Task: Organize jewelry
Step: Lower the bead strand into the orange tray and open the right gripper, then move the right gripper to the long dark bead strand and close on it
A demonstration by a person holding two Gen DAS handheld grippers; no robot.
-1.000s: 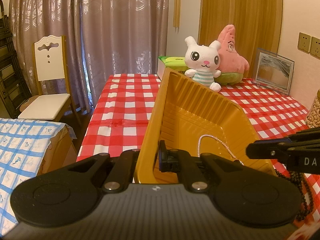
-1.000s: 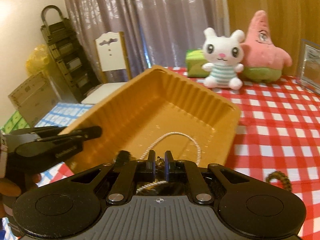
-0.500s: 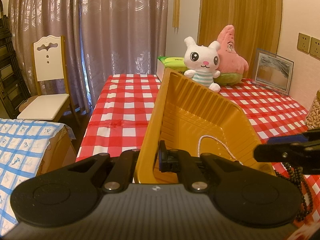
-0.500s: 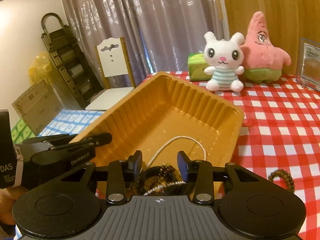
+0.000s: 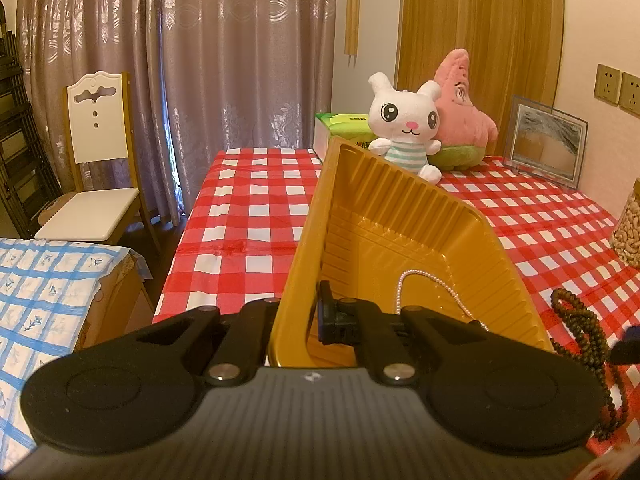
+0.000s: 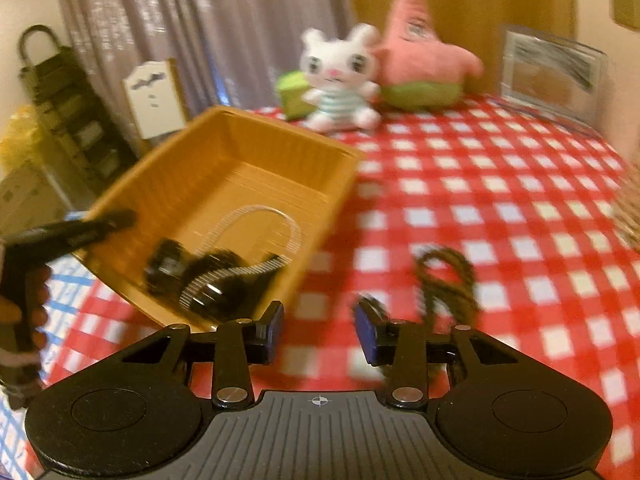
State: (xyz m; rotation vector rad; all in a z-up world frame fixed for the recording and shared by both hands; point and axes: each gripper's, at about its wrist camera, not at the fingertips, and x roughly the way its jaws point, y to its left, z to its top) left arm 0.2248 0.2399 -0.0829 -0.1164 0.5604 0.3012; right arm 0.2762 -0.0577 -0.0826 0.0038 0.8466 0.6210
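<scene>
— Checked cloth is covering the bench (image 6: 500, 200); how is the sorting going?
— Partly. Pearls (image 6: 256, 216) and dark pieces are lying in the tray (image 6: 248, 148); the left gripper (image 5: 304, 312) is pinching its wall. The right gripper (image 6: 318, 334) is gaping empty, beads (image 6: 444, 280) waiting at its one o'clock.

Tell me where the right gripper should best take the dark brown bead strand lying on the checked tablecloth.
Probably from above, at the doubled loop of the dark brown bead strand: it lies flat and limp, so open fingers can straddle that bunch.
</scene>
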